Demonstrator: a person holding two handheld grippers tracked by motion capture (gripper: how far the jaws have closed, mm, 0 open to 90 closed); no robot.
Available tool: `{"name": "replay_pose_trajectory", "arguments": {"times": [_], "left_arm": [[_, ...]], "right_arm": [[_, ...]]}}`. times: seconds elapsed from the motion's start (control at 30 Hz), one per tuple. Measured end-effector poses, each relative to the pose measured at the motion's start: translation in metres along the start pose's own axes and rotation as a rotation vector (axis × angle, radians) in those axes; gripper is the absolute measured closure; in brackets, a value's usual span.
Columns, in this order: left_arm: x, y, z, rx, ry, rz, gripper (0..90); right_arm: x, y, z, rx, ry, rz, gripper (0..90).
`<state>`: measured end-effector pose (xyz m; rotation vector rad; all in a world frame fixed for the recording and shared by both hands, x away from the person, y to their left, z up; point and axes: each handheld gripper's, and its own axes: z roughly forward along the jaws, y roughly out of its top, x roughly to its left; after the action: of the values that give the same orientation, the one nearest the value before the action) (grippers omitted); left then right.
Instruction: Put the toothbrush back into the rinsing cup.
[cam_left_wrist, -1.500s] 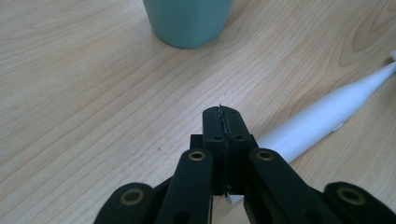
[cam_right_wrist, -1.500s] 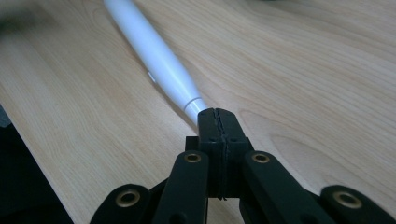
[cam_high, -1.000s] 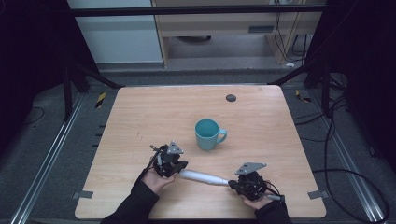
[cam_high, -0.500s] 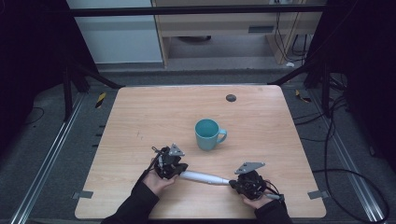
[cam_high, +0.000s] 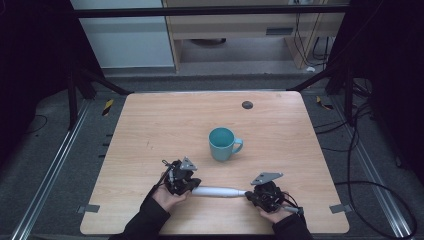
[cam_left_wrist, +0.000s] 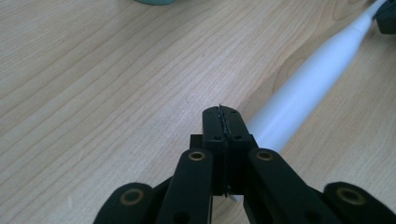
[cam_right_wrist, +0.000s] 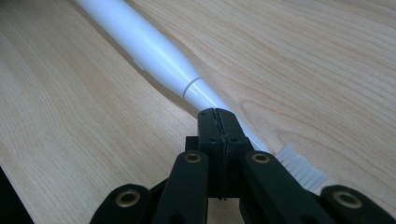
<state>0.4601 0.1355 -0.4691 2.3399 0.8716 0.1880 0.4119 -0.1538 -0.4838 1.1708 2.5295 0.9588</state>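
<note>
Wooden desk (cam_high: 150, 125), teal mug (cam_high: 222, 144) at 12 o'clock. Left tool (cam_high: 181, 179) and right tool (cam_high: 264, 192) both pressed together, flanking the electric toothbrush (cam_high: 217, 191). Probably pre-grasp; next, jaws need spreading.

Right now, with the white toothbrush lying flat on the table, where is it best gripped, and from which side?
Grip the toothbrush on its thick handle, coming from above with the jaws across its width. It lies flat, so only top and sides are open; the neck is thin and bristles soft. The left gripper and right gripper sit at its ends.
</note>
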Motion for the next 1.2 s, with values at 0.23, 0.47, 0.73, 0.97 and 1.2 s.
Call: {"name": "replay_pose_trajectory", "arguments": {"times": [0.23,0.47,0.73,0.97,1.2], "left_arm": [[-0.005,-0.003,-0.001,0.008,-0.011,0.017,89.9],[-0.008,-0.006,-0.003,0.01,-0.02,0.02,89.9],[-0.011,-0.01,-0.005,0.016,-0.024,0.024,89.9],[-0.014,-0.014,-0.008,0.015,-0.034,0.018,89.9],[-0.016,-0.016,-0.007,0.022,-0.037,0.024,89.9]], "right_arm": [[0.0,0.002,0.002,-0.001,-0.007,0.0,90.0],[-0.002,0.002,0.003,-0.003,-0.011,0.0,90.0],[-0.001,0.003,0.006,0.004,-0.017,0.002,90.0],[-0.003,0.005,0.008,-0.006,-0.025,0.005,90.0],[-0.004,0.008,0.01,-0.012,-0.032,0.014,90.0]]}}
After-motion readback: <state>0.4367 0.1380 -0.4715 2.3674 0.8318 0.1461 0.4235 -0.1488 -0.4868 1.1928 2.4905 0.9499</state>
